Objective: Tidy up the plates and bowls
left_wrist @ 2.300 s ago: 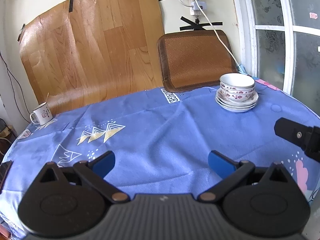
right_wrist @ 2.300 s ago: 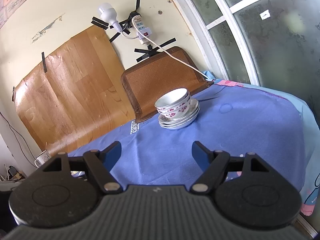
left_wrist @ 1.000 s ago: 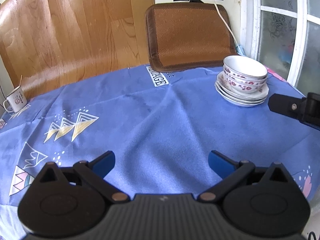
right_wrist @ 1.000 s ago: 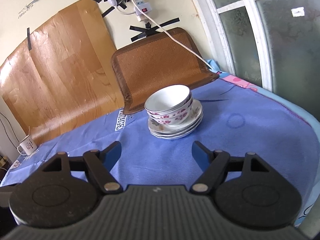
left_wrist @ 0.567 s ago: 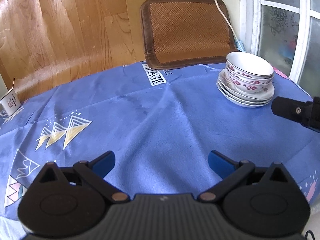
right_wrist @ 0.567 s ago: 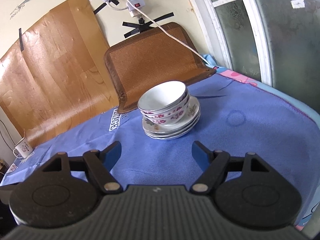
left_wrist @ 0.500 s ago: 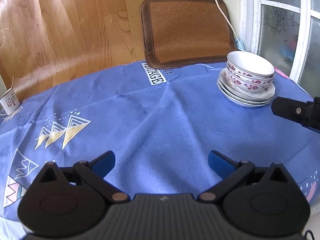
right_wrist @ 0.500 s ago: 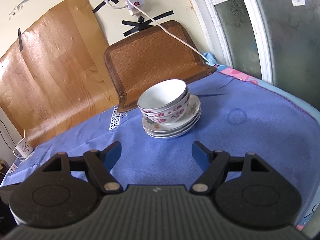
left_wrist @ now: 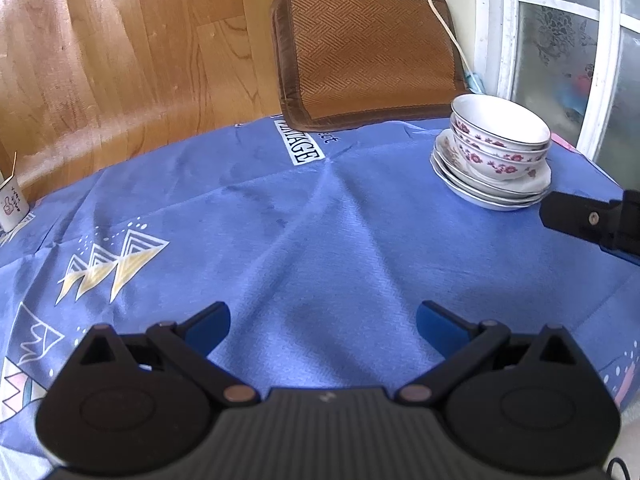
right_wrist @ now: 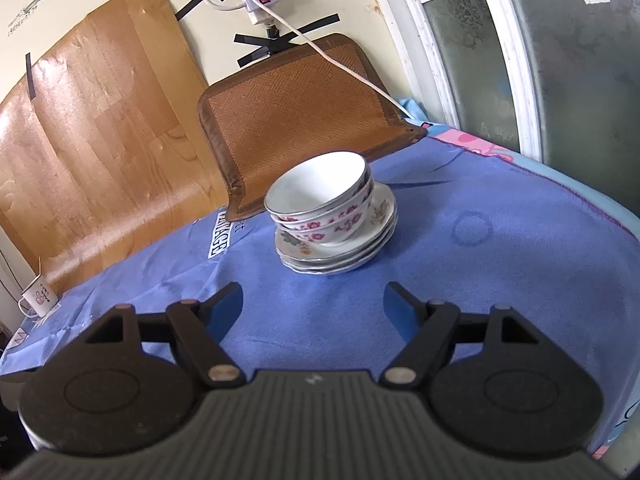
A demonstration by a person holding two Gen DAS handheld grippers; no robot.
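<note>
Hovering spread-jawed, both tongs (right_wrist: 313, 304) (left_wrist: 322, 322) face the stacked bowls (right_wrist: 320, 200).

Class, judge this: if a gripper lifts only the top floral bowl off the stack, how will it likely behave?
The top bowl looks glazed, so probably stiff, slippery and breakable. It sits nested in a second bowl and may drag that one. The plates beneath look unevenly stacked, so they may shift.

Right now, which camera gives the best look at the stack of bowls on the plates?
The right wrist view: the nested bowls sit near centre, ahead of the open right gripper, with the plates fully visible. The left wrist view pushes the stack toward its right edge, seen from the side.
</note>
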